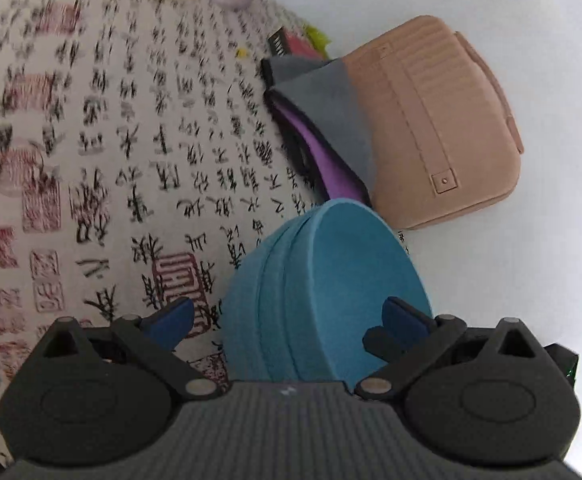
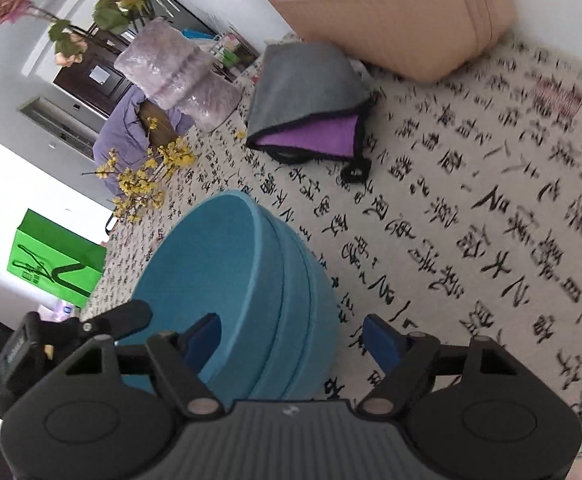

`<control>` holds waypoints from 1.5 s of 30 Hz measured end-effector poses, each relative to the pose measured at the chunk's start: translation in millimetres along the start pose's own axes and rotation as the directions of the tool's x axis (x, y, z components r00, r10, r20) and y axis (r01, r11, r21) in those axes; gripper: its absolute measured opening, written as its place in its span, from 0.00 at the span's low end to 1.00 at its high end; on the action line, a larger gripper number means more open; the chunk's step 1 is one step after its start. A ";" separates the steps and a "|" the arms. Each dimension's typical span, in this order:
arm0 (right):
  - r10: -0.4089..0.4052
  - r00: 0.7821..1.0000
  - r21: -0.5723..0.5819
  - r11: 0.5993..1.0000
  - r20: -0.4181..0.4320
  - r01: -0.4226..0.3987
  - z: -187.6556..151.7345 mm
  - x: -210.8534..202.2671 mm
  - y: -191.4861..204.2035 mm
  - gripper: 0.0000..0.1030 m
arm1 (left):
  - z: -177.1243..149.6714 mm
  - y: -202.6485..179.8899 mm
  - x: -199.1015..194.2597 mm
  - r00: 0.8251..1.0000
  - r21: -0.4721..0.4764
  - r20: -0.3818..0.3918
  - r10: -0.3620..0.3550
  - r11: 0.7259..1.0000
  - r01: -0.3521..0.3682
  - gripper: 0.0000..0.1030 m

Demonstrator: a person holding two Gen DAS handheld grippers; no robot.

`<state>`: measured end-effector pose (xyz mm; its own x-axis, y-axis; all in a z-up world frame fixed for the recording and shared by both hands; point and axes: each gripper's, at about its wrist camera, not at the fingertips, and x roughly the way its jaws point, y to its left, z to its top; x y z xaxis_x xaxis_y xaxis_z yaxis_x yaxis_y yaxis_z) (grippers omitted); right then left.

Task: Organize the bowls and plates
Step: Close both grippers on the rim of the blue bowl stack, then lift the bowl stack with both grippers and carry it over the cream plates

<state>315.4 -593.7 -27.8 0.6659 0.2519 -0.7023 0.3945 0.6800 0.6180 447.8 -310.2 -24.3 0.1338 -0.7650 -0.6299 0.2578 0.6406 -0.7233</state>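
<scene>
A nested stack of blue bowls (image 1: 323,280) stands on the calligraphy tablecloth (image 1: 131,160). My left gripper (image 1: 287,318) is open and straddles the stack's near wall. One blue pad is outside over the cloth and the other is over the bowl's inside, with no pad pressing on it. In the right wrist view the same bowls (image 2: 231,280) sit between the jaws of my right gripper (image 2: 295,340), which is also open. Its left pad is inside the rim and its right pad is clear of the outer wall. A black finger (image 2: 131,314) of the left gripper shows at the bowl's opposite edge.
A tan bag (image 1: 431,120) lies behind the bowls, with a folded grey and purple cloth (image 2: 307,104) against it. A purple glass vase (image 2: 179,76) and yellow flower sprigs (image 2: 147,176) stand at the table's far end. A green bag (image 2: 51,256) sits off the table.
</scene>
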 end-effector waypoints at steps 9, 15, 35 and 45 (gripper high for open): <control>0.052 0.998 0.092 0.995 -0.027 -0.049 2.7 10.2 -10.9 0.53 | -3.8 5.2 18.4 0.997 -0.023 -0.080 0.023 0.999 -0.025 0.66; 0.030 0.999 0.082 0.996 -0.026 -0.028 2.5 9.6 -13.0 0.45 | -7.8 -0.3 14.1 0.997 0.007 -0.066 0.036 0.999 -0.035 0.64; 0.042 0.999 -0.033 0.999 -0.003 -0.042 -14.9 -33.5 35.9 0.40 | -35.0 -22.4 -60.6 0.999 0.028 0.031 0.030 0.999 -0.031 0.61; 0.089 0.993 -0.174 0.980 -0.076 -0.101 -56.4 -31.0 104.4 0.40 | -74.0 5.7 -148.2 0.984 -0.054 0.147 0.106 0.994 -0.099 0.61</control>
<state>300.2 -491.6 38.6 0.6481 0.3630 -0.6695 0.2091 0.7605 0.6147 358.7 -188.3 44.0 0.2993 -0.6943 -0.6545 0.1912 0.7157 -0.6717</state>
